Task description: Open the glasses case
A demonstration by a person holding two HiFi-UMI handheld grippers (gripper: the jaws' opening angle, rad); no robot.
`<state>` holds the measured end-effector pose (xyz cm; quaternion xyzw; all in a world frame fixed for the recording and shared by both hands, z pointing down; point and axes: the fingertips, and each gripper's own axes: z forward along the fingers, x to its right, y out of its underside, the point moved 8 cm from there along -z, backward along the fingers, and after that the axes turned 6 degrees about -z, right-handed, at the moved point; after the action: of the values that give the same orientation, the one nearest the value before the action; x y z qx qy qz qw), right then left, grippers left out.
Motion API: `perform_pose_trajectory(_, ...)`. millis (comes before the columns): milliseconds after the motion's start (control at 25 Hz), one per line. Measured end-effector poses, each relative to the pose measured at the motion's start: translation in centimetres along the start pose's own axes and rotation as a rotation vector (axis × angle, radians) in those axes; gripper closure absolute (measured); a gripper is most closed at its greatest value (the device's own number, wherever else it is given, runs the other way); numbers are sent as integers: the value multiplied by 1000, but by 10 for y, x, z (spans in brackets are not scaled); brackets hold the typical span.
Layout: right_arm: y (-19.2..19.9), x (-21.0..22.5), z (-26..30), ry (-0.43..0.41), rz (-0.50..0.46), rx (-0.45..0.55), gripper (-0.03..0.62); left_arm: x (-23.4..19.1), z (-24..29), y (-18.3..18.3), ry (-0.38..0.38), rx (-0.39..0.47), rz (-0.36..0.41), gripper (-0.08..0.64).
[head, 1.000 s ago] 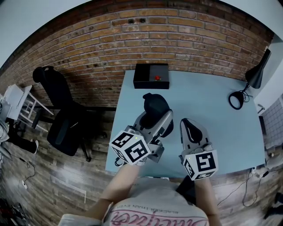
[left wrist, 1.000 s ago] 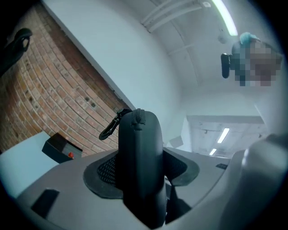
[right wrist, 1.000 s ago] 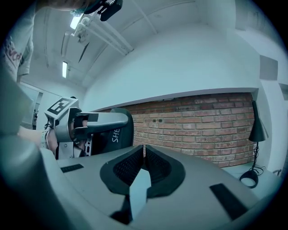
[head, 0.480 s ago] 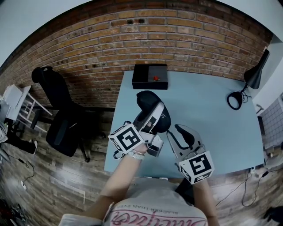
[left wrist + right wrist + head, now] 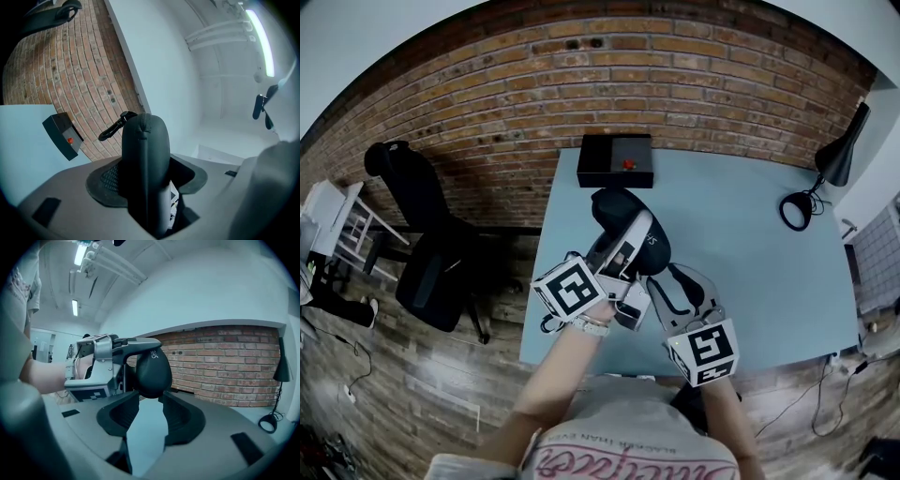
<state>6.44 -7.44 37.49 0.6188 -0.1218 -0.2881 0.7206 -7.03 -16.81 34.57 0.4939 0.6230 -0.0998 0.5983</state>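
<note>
The black zipped glasses case [image 5: 630,223] is held above the light blue table [image 5: 750,244], and my left gripper [image 5: 623,258] is shut on its lower part. In the left gripper view the case [image 5: 145,150] stands on edge between the jaws, zip seam toward the camera, with a black clip [image 5: 112,129] at its far end. My right gripper [image 5: 675,287] sits just right of the case. Its jaws have just been opening and stand wide with nothing between them. In the right gripper view the case's rounded end [image 5: 153,370] hangs just ahead of the fingertips [image 5: 123,414].
A black box with a red button [image 5: 616,161] lies at the table's far edge by the brick wall. A black desk lamp [image 5: 839,159] stands at the far right. An office chair [image 5: 427,253] stands on the wooden floor to the left.
The right gripper's jaws went from shut to wide open, and it came down and in toward the case. The left gripper rolled, turning the case.
</note>
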Motion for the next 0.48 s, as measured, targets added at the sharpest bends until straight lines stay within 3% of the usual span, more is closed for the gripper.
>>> perform_pose_trajectory(480, 1, 35, -8, 118, 56, 4, 436, -2, -4, 2, 56, -56, -61, 299)
